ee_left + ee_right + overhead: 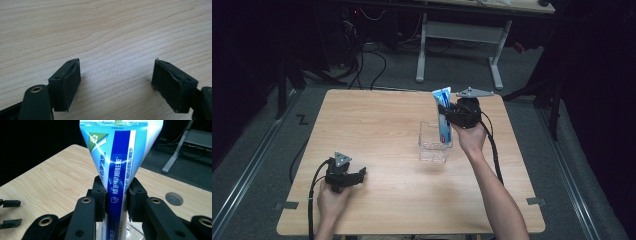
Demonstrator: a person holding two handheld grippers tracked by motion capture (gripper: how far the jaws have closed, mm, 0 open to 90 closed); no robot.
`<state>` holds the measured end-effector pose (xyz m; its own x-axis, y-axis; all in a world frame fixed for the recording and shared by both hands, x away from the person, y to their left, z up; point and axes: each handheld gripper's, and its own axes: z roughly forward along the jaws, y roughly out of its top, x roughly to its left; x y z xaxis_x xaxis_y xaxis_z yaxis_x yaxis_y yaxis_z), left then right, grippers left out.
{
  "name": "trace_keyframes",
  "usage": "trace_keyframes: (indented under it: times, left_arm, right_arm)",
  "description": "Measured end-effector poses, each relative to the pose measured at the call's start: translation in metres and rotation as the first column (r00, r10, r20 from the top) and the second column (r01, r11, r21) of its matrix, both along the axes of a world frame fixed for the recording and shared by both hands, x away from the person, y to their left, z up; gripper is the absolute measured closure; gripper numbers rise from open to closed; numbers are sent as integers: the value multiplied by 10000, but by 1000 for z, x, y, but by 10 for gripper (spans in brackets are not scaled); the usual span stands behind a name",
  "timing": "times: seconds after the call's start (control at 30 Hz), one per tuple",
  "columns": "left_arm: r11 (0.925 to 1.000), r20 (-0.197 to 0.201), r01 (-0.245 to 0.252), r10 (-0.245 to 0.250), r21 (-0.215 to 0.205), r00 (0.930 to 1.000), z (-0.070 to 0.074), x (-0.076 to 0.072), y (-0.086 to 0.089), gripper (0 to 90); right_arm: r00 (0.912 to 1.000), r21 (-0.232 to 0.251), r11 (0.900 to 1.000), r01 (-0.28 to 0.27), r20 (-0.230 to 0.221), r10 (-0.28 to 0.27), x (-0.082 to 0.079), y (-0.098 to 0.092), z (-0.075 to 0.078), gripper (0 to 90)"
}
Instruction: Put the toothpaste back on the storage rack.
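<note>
A blue and white toothpaste tube point(443, 116) stands upright with its lower end inside a clear plastic box point(434, 146) near the middle of the wooden table point(377, 130). My right gripper point(447, 113) is shut on the tube's middle; in the right gripper view the two pads point(99, 195) press on the tube point(117, 170) from both sides. My left gripper point(362, 172) rests low at the table's front left, open, with only bare wood between its pads point(71, 82).
A round hole point(174, 198) sits in the tabletop past the tube. Beyond the table's far edge stand a white desk frame point(462, 45) and loose cables point(372, 60) on the grey floor. Cables trail from both grippers.
</note>
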<state>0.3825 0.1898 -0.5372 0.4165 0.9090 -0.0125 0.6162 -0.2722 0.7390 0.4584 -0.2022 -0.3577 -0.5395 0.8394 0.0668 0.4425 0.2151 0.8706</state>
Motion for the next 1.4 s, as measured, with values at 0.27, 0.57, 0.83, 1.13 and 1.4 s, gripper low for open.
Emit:
trace_keyframes:
  times: [0.27, 0.57, 0.83, 1.13, 1.4]
  left_arm:
    - [10000, 0, 1, -1, 3, 10000, 0, 0, 0, 233]
    - [10000, -4, -1, 1, 6, 10000, 0, 0, 0, 232]
    - [10000, -4, 2, -2, 7, 10000, 0, 0, 0, 232]
    - [10000, -4, 1, -1, 8, 10000, 0, 0, 0, 232]
    - [10000, -1, -3, 3, 9, 10000, 0, 0, 0, 232]
  right_arm:
    - [9998, -32, 10000, 73, -208, -73, 3, -1, -9, 717]
    - [9993, -82, 9999, 82, -367, -85, 3, -1, -16, 717]
    - [9987, -97, 9999, 133, -495, -137, 3, -1, -25, 717]
    - [9971, -187, 9998, 59, -751, -73, 2, -2, -33, 718]
    - [9964, -283, 9996, 29, -846, -53, 3, 0, -37, 718]
